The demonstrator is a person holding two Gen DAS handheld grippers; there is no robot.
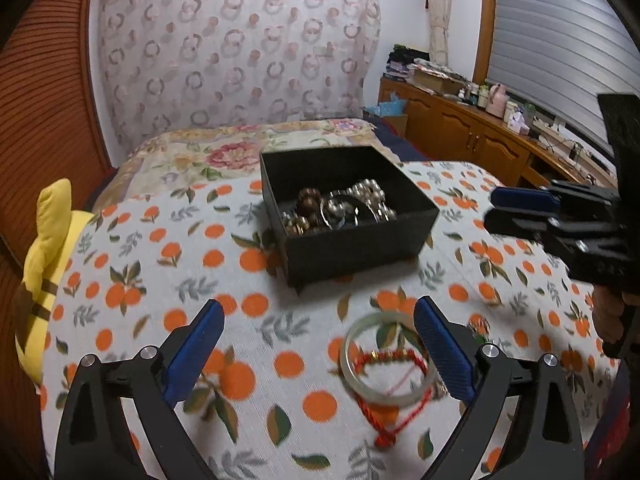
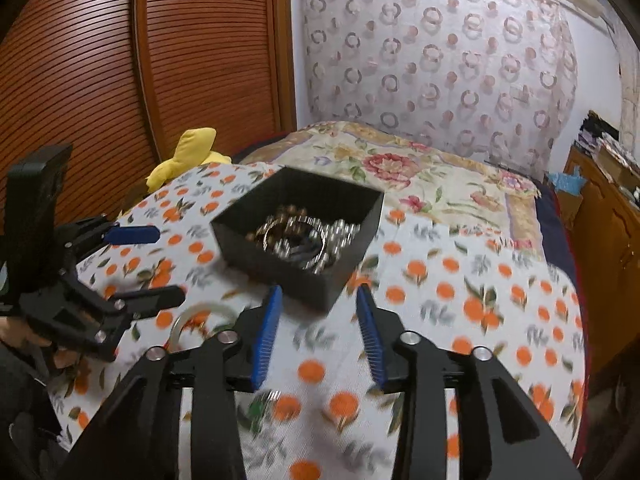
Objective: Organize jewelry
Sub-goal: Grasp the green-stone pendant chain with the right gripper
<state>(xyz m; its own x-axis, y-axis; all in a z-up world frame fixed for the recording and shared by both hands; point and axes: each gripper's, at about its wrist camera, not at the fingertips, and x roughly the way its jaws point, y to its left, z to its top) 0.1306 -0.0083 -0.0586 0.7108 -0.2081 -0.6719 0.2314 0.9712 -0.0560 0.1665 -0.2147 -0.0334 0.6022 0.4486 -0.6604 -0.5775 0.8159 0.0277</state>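
Left wrist view: your left gripper hangs with its 2 blue pads spread wide and nothing between them, on the near side of the black box.
Box: open-topped, sitting on the orange-print cloth, already holding a heap of bead bracelets and metal pieces.
Loose pieces: a pale bangle lies flat on the cloth on the near side of the box, well apart from it, with a red cord bracelet running across and through it.
Bangle and pad: the bangle's rim sits just beside your right-hand pad; whether they touch you cannot tell from here.
Right wrist view: your right gripper is also spread and empty, aimed at the near corner of the box; the view is blurred.
Small item: something metallic shows on the cloth on the near side of the box, below the right gripper, too smeared to name.
Step in hand: most likely picking up the bangle with the left gripper.
How to do it well: shift toward the bangle until 1 side of its rim lies between the pads, come down low, then close across the rim, not across the full ring.
Watch for: the red cord may lift with the bangle or snag; the soft cloth may bunch under the pads.
Carry: lift clear of the box wall before you release inside.
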